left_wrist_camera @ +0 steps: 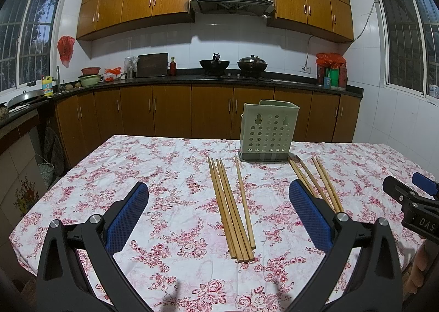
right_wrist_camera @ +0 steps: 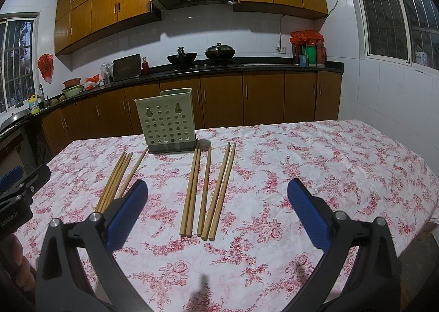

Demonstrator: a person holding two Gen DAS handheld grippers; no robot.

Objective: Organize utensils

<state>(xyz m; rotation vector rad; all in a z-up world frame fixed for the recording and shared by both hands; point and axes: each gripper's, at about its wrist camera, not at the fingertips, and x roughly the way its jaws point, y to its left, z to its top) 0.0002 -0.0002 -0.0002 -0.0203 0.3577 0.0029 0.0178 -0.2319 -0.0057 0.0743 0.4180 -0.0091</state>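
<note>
On the floral pink-and-white tablecloth (left_wrist_camera: 164, 174), going left to right: the left gripper (left_wrist_camera: 218, 216) hovers above the near table edge, its blue-padded fingers spread wide with nothing between them. Directly ahead of it lies the left bundle of five pale wooden chopsticks (left_wrist_camera: 231, 210), long axes running near to far, narrow tips pointing toward the far side. At the far middle stands the pale green perforated plastic utensil holder (left_wrist_camera: 267, 131), upright on its darker base, apparently with nothing in it. Right of that lies the right bundle of five wooden chopsticks (right_wrist_camera: 205, 191), also lengthwise near to far, tips nearly touching the holder's base. The right gripper (right_wrist_camera: 218, 214) is equally wide open and holds nothing, lined up with this second bundle.

Each bundle sits nearer its own gripper. Since the sticks lie along the fingers' direction, closing across them should need little wrist turning.
</note>
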